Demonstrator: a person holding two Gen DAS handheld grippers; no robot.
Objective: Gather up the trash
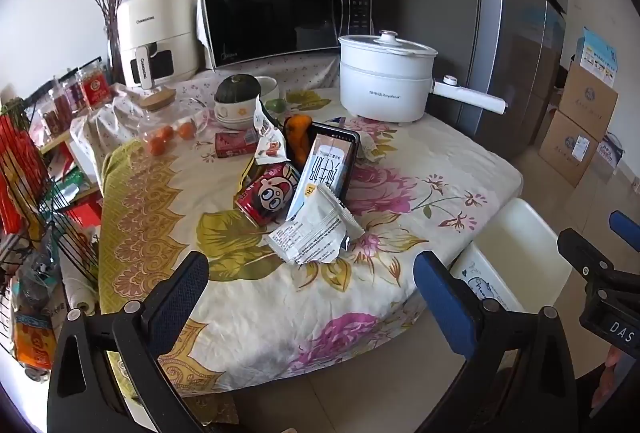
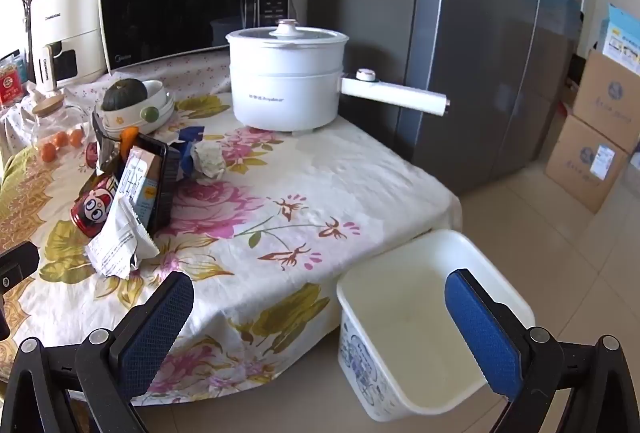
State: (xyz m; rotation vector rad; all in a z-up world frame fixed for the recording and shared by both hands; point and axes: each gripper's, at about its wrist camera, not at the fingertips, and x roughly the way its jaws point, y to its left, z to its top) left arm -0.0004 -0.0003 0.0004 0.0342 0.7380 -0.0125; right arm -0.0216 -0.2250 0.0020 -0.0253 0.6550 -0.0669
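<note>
A trash pile lies on the floral tablecloth (image 1: 400,193): a white wrapper (image 1: 316,233), a red cartoon can (image 1: 266,199), a milk carton (image 1: 324,169) in a black tray, an orange wrapper (image 1: 298,137), a crumpled paper ball (image 2: 208,159). The pile also shows in the right wrist view, with the wrapper (image 2: 120,241) and can (image 2: 92,213). My left gripper (image 1: 312,297) is open and empty, near the table's front edge, short of the wrapper. My right gripper (image 2: 320,325) is open and empty, over the table corner beside the white bin (image 2: 420,333).
A white electric pot (image 1: 386,77) stands at the back right, a microwave (image 1: 280,17) and air fryer (image 1: 158,37) behind. Bowls with a squash (image 1: 238,97), a jar of oranges (image 1: 168,125) and a wire rack (image 1: 36,193) sit left. Fridge (image 2: 480,53) and cardboard boxes (image 2: 596,153) stand right.
</note>
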